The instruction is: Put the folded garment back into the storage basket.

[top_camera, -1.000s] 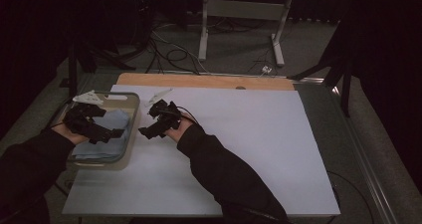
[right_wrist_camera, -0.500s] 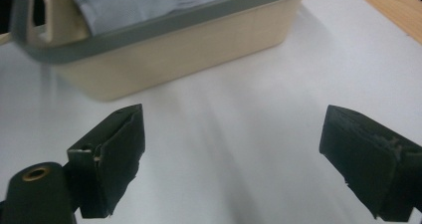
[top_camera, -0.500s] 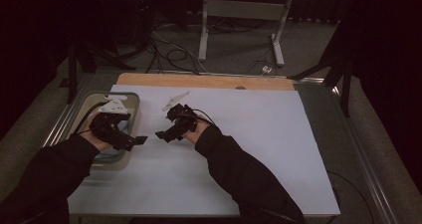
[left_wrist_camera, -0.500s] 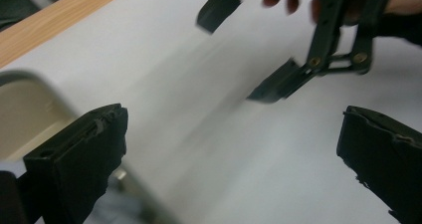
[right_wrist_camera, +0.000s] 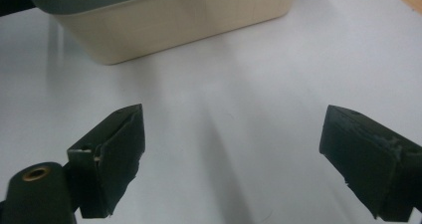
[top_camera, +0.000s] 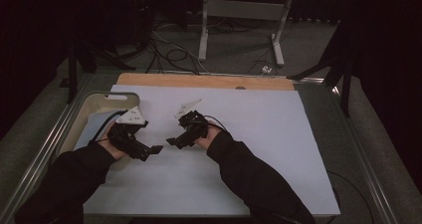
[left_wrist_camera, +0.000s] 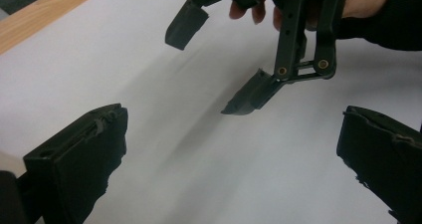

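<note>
The cream plastic bin point(top_camera: 84, 115) with a grey rim sits upright just behind and left of the left gripper point(top_camera: 155, 150), and ahead of the right gripper point(right_wrist_camera: 231, 159), well apart from its spread jaws. Inside lies pale blue material, possibly folded cloth point(top_camera: 92, 129).

Dim room, dark curtains all round. Grey carpet floor point(top_camera: 239, 45) with loose black cables point(top_camera: 171, 52). Grey metal stand frame point(top_camera: 244, 15) behind the table. White tabletop sheet point(top_camera: 278, 134) over a light wooden board point(top_camera: 209, 80), metal edge rails point(top_camera: 368, 169).
</note>
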